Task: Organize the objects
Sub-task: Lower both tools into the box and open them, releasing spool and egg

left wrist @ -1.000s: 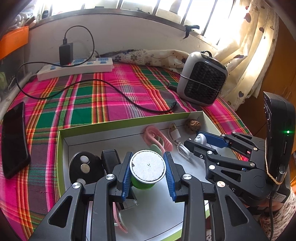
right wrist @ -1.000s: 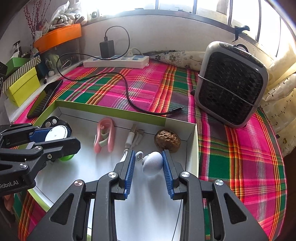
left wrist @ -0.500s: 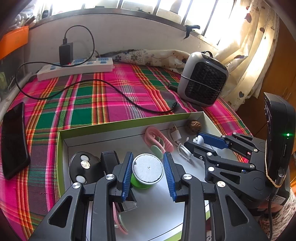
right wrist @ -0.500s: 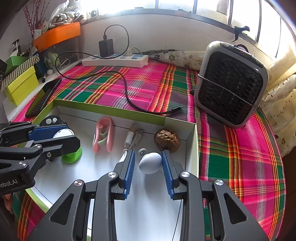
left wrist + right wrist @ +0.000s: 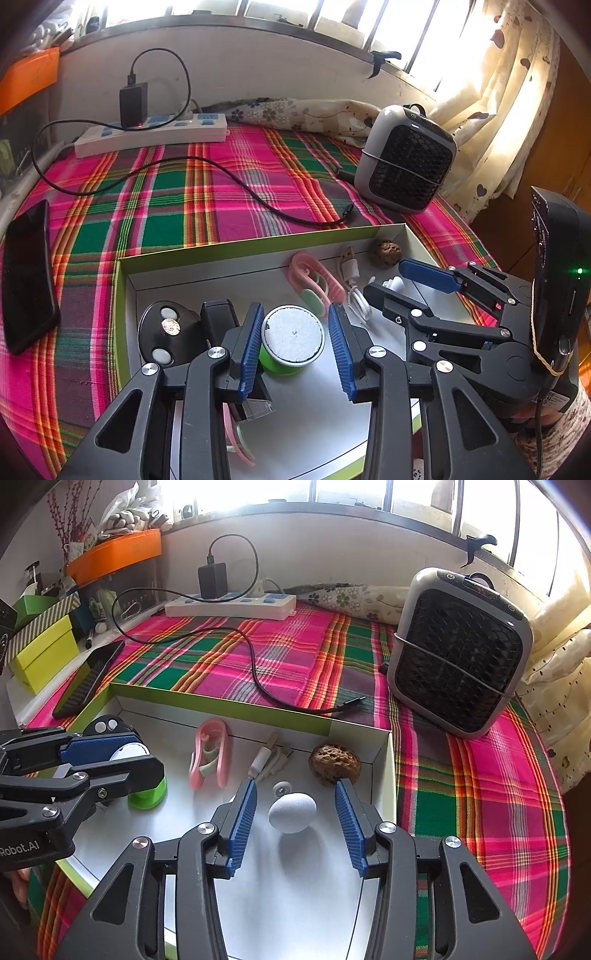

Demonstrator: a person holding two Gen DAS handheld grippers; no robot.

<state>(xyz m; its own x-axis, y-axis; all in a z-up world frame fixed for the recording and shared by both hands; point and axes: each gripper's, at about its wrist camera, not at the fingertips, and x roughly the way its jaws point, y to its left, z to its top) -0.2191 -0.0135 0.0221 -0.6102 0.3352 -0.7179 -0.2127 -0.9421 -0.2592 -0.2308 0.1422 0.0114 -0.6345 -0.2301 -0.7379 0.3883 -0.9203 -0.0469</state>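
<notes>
A green spool with a white top (image 5: 293, 338) stands on the floor of the green-rimmed white box (image 5: 258, 243). My left gripper (image 5: 295, 314) straddles the spool, its jaws opening, a thin gap at the right pad. It also shows in the right wrist view, left gripper (image 5: 147, 757) over the spool (image 5: 147, 794). A white egg-shaped piece (image 5: 291, 812) lies on the box floor between the pads of my right gripper (image 5: 295, 786), whose jaws are opening with clear gaps on both sides. The right gripper (image 5: 391, 286) also appears at the right of the left wrist view.
In the box also lie a pink clip (image 5: 210, 753), a white USB cable (image 5: 267, 760), a walnut (image 5: 334, 764), a small white knob (image 5: 282, 787) and a black disc with coins (image 5: 166, 332). Beyond it are a grey fan heater (image 5: 458, 653), a power strip (image 5: 229, 607), a black cable (image 5: 258, 679) and a phone (image 5: 27, 273).
Both grippers' jaws have widened. The left pads came off the green spool and the right pads off the white egg-shaped piece, which now rest on the box floor. Neither hand moved.
</notes>
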